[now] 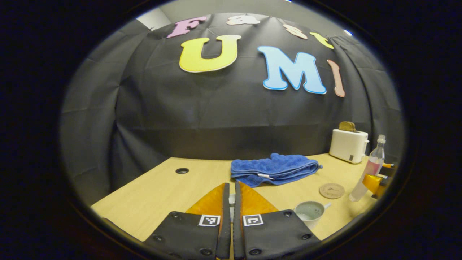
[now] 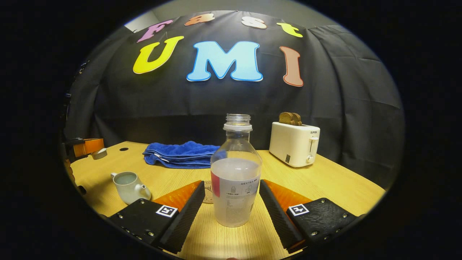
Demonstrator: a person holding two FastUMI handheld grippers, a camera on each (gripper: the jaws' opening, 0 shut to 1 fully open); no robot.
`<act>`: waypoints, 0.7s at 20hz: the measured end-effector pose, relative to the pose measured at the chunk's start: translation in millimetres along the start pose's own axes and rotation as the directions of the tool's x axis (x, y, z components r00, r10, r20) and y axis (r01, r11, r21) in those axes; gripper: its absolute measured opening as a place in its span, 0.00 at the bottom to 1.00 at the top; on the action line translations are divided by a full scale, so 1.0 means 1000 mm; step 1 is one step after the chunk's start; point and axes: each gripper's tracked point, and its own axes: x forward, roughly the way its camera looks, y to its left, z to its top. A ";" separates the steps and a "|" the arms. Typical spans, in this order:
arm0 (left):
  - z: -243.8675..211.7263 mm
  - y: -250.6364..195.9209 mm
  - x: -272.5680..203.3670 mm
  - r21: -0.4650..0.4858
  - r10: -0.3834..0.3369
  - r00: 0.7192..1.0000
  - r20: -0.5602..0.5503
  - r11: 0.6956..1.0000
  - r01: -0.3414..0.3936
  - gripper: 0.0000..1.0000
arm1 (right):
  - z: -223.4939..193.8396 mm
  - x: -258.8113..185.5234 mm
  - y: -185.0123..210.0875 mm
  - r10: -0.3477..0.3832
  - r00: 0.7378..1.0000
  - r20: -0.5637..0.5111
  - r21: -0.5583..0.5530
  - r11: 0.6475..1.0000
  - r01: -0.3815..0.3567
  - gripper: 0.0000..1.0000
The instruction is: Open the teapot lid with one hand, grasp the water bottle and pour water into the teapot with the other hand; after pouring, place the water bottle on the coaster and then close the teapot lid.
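The clear water bottle (image 2: 236,180), uncapped and about half full, stands upright between my right gripper's (image 2: 232,184) spread fingers. A thin gap shows beside one finger, so the gripper is open around it. The round coaster (image 2: 208,191) lies just behind the bottle, and in the left gripper view the coaster (image 1: 331,190) lies left of the bottle (image 1: 370,169). The white teapot (image 2: 129,186) sits lidless with liquid inside. My left gripper (image 1: 231,196) is shut on the small pale teapot lid (image 1: 231,203), held off to the side; it appears as left gripper (image 2: 94,151) with the lid (image 2: 99,154).
A folded blue towel (image 2: 180,154) lies at the back of the wooden table (image 2: 325,180). A white toaster (image 2: 294,143) with bread in it stands back right. A cable hole (image 1: 182,170) is in the tabletop, far left.
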 end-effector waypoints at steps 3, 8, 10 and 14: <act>-0.012 0.013 0.001 -0.009 0.011 1.000 -0.027 1.000 -0.011 0.10 | -0.004 0.006 0.000 -0.016 1.000 -0.013 -0.021 1.000 0.015 0.96; -0.020 0.025 0.003 -0.007 0.021 0.999 -0.047 1.000 -0.022 0.10 | -0.007 0.010 0.002 -0.034 0.999 -0.024 -0.062 0.998 0.032 0.82; -0.022 0.025 0.004 -0.008 0.019 0.998 -0.056 1.000 -0.020 0.10 | -0.006 0.009 0.004 -0.033 0.999 -0.023 -0.089 0.996 0.031 0.79; -0.024 0.024 0.003 -0.012 0.013 0.998 -0.062 1.000 -0.014 0.10 | 0.008 0.010 0.006 -0.062 0.998 0.010 -0.240 0.969 0.062 0.77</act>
